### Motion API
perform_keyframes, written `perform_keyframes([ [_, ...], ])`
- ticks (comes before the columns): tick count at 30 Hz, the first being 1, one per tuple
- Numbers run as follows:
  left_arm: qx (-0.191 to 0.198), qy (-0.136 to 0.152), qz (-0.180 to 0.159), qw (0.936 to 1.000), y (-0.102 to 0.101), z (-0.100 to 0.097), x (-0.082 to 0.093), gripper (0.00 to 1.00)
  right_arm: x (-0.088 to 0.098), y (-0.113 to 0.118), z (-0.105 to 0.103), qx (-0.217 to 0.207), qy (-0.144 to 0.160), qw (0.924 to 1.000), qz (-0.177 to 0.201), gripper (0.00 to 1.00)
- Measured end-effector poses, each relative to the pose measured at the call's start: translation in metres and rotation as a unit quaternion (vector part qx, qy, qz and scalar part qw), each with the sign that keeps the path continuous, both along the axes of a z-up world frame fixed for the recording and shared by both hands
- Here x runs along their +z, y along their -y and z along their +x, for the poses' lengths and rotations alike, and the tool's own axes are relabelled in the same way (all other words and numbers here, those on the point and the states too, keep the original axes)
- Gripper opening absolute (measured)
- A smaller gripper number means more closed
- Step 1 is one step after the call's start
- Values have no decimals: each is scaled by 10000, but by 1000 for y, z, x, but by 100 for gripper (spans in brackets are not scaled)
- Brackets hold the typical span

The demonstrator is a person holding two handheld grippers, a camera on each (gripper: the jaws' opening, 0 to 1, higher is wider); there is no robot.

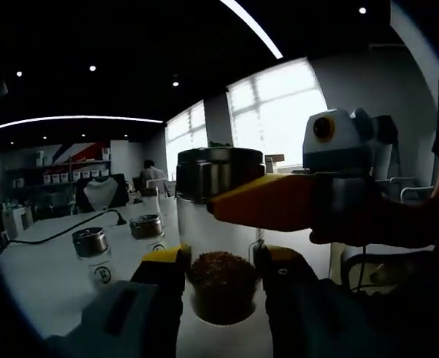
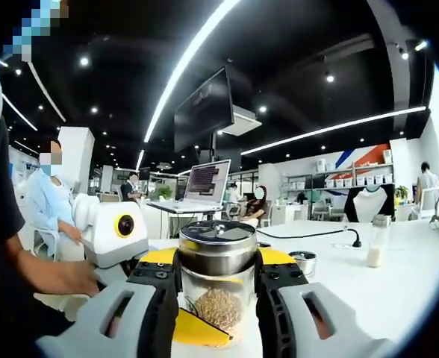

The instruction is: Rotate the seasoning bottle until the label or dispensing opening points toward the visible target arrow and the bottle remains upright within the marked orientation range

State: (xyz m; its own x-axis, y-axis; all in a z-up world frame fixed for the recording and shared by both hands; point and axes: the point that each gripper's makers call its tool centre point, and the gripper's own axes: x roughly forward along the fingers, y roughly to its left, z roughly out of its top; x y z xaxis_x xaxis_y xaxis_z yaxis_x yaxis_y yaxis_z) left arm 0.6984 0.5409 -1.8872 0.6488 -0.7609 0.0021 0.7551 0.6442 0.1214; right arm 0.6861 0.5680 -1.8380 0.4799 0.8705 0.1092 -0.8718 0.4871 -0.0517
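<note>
The seasoning bottle (image 1: 219, 224) is clear glass with a steel lid and brown grains in the bottom. It stands upright on the white table (image 1: 48, 280). My left gripper (image 1: 219, 259) is shut on its lower body, one yellow-tipped jaw on each side. The other gripper's orange finger (image 1: 272, 201) reaches in from the right at lid height. In the right gripper view my right gripper (image 2: 218, 261) is shut on the bottle (image 2: 218, 257) just under the lid. A yellow finger (image 2: 193, 328) of the left gripper shows below it. No label or arrow is visible.
Two small steel-lidded jars (image 1: 91, 250) (image 1: 146, 227) stand left of the bottle, with a black cable (image 1: 63, 233) behind them. A tall shaker (image 2: 376, 240) and a low jar (image 2: 305, 262) sit on the table (image 2: 399, 294). A person's hand (image 2: 55, 280) holds the left gripper.
</note>
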Motion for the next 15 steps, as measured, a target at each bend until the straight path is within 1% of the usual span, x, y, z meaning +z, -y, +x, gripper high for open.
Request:
perform_keyframes([
  [2, 33, 2, 117, 9999, 0, 2, -3, 48, 0, 1, 3, -20, -7, 10000, -4, 36],
  [4, 89, 0, 174, 9998, -2, 4, -5, 57, 1, 3, 6, -40, -6, 10000, -17, 36],
  [8, 188, -54, 70, 9998, -9, 8, -3, 64, 3, 10, 14, -97, -43, 9999, 35, 36],
  [10, 251, -67, -13, 9997, -13, 11, 0, 75, 4, 14, 18, -135, -54, 9999, 38, 36],
  [12, 372, -98, 18, 9993, -19, 15, -1, 83, 4, 17, 22, -201, -52, 9998, 11, 36],
  [15, 506, -92, -4, 9987, -27, 19, 0, 89, 6, 26, 29, -282, -58, 9996, 11, 36],
])
